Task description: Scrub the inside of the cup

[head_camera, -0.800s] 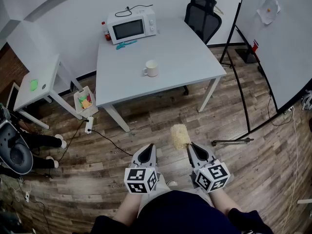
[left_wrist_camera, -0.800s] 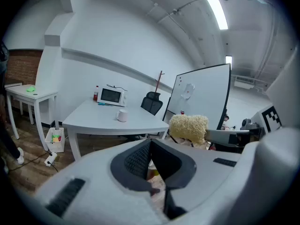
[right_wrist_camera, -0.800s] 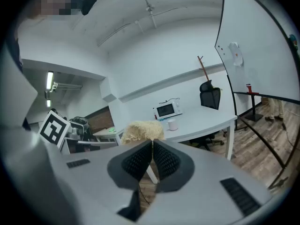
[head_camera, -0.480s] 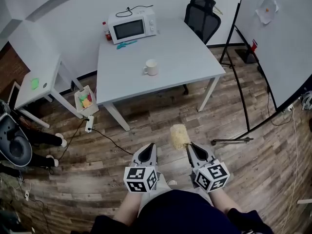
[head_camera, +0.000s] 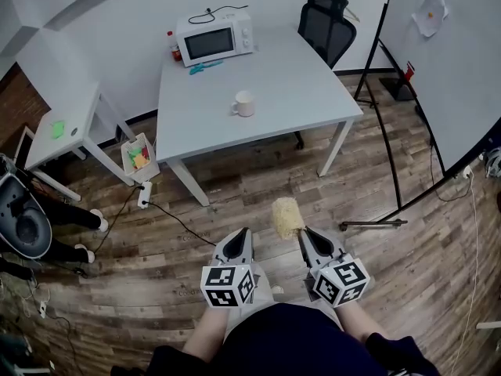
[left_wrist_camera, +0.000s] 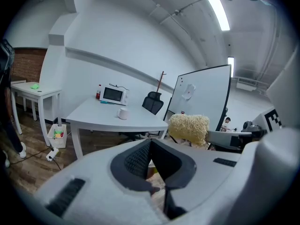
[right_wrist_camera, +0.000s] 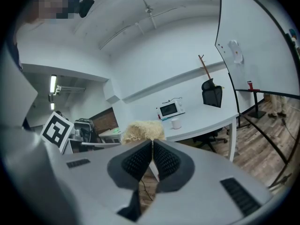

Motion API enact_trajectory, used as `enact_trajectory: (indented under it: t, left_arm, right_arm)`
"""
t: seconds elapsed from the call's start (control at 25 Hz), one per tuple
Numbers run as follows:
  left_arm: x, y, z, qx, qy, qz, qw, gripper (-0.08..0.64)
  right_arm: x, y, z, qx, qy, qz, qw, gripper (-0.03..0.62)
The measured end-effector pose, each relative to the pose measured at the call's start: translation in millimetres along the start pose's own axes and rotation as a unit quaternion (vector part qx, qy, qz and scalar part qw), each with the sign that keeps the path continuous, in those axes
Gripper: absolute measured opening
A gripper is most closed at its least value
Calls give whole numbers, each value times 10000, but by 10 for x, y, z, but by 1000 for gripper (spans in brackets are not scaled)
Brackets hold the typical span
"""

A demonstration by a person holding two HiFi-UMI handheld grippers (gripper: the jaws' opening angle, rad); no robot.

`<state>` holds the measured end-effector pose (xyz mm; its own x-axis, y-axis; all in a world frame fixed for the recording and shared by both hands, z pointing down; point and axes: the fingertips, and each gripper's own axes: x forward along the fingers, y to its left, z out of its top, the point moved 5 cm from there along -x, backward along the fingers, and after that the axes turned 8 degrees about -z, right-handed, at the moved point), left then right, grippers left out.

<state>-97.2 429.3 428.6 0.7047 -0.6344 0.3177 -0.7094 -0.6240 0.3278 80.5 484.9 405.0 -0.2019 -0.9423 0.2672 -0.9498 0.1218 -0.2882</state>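
Note:
A white cup (head_camera: 244, 103) with a handle stands near the middle of the white table (head_camera: 313, 92), well beyond both grippers. It also shows small in the left gripper view (left_wrist_camera: 123, 113) and the right gripper view (right_wrist_camera: 176, 123). My right gripper (head_camera: 302, 236) is shut on a yellow fibrous scrubber (head_camera: 286, 218), whose bushy head sticks out past the jaw tips (right_wrist_camera: 142, 131). My left gripper (head_camera: 241, 236) is shut with nothing in it; its jaws meet at the tip (left_wrist_camera: 150, 142). Both grippers hang over the wooden floor, close to my body.
A microwave (head_camera: 214, 37), a red bottle (head_camera: 170, 45) and a teal object (head_camera: 205, 66) sit at the table's far edge. A black chair (head_camera: 326, 26) stands behind it, a whiteboard (head_camera: 446, 61) on a black stand at the right, a small side table (head_camera: 63, 128) and a white basket (head_camera: 138, 157) at the left.
The head view has drifted slightly. Both grippers keep their places, and the scrubber stays in the right one.

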Motion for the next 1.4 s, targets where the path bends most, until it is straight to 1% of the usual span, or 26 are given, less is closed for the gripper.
enact_trajectory:
  t: [0.16,0.32,0.44,0.64,0.84,1.08,1.4]
  left_arm:
    - [-2,67,-4,32,80,119,9999,17]
    - [74,114,45,-57,36,40,10000,17]
    - [159,178,92,-29,17,17,10000,17]
    - [391,354,181,-6,8,60,10000,17]
    - [687,595,302,-37,12,86,10000,17]
    - [1079,916,552,-26,60,81,9999,17]
    - [1639,1346,938,188,236,-23,9995,17]
  right_arm:
    - [29,18,12,-47,-16,-41,10000,31]
    - [115,-50,34,-21,27,-92,10000,31]
    - [209,-102,66,9,49,-126,9999,31]
    - [472,-162,112,-29,211,48,9998,31]
    - [868,-263,203,-44,304,131,9994,31]
    - [1450,-361,522,-78,255,167,9995,31]
    - [2214,-463,862,-3,203,107,9997,31]
